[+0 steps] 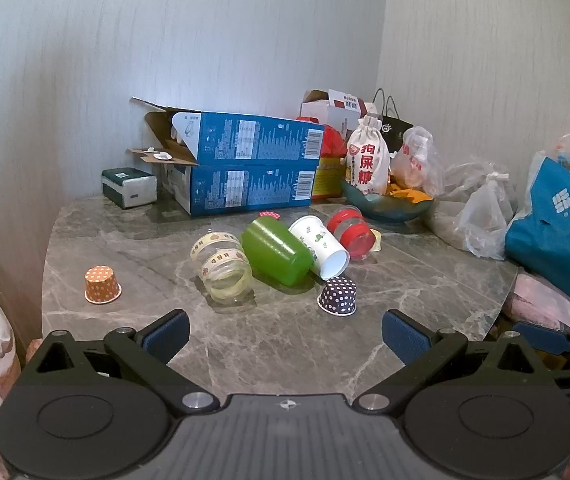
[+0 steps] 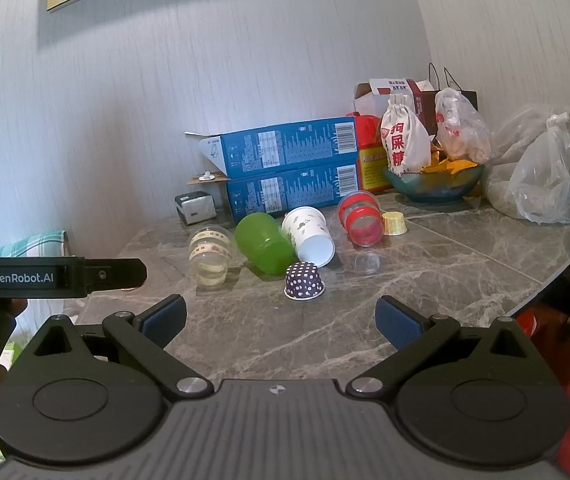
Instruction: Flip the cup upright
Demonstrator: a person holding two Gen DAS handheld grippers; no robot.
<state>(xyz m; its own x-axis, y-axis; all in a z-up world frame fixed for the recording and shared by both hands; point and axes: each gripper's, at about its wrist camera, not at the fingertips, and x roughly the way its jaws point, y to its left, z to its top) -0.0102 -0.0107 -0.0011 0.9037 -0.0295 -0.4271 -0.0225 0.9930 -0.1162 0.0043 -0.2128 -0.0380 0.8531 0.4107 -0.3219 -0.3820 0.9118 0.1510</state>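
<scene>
Several cups lie on their sides mid-table: a clear taped cup (image 1: 223,270) (image 2: 210,254), a green cup (image 1: 277,254) (image 2: 264,246), a white paper cup (image 1: 319,246) (image 2: 309,232) and a clear cup with red bands (image 1: 351,232) (image 2: 359,218). A navy dotted paper cup (image 1: 337,296) (image 2: 304,281) stands upside down in front of them, and an orange dotted one (image 1: 102,284) at the left. My left gripper (image 1: 285,336) is open and empty, short of the cups. My right gripper (image 2: 281,322) is open and empty too, just short of the navy cup.
Two stacked blue boxes (image 1: 245,172) (image 2: 289,172), a tissue pack (image 1: 129,188), a bowl of snacks (image 1: 385,200) (image 2: 433,180) and plastic bags (image 1: 485,216) (image 2: 541,176) line the back. A small yellow cup (image 2: 393,223) stands by the red cup. The table edge curves at right (image 2: 557,276).
</scene>
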